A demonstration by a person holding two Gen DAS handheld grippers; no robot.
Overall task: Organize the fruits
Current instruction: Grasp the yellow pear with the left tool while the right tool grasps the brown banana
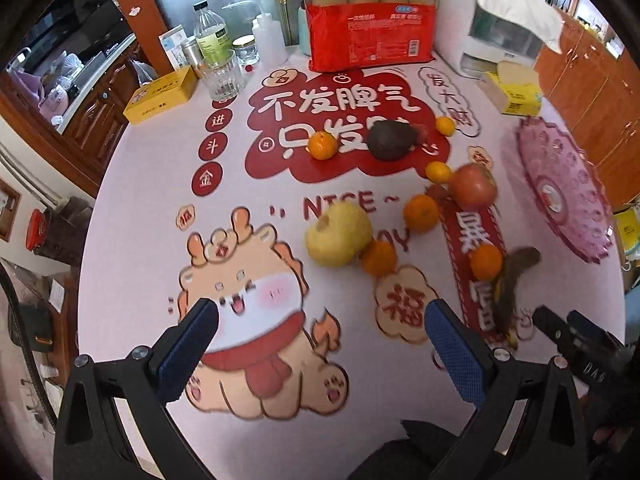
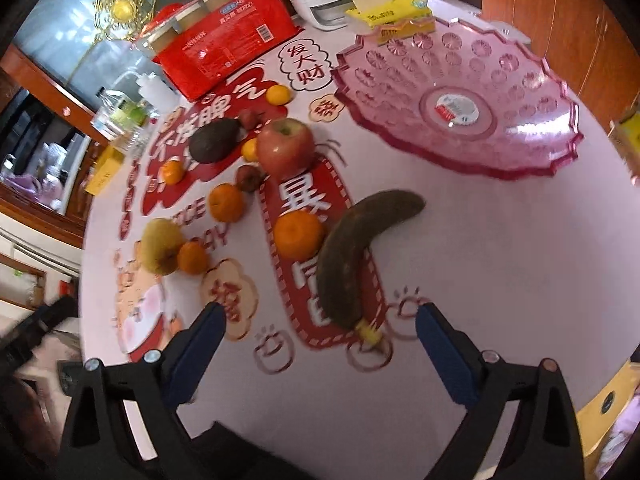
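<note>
Fruit lies loose on the printed tablecloth. A brown overripe banana lies just ahead of my right gripper, which is open and empty. Beside it are a tangerine, a red apple, a dark avocado and a yellow apple. The empty pink fruit plate stands at the right. My left gripper is open and empty, short of the yellow apple and a tangerine. The red apple, avocado, banana and plate also show there.
A red pack of paper cups, a white appliance, yellow tissue packs, a yellow tin, a glass and bottles line the table's far side. Several more tangerines are scattered, one by the avocado.
</note>
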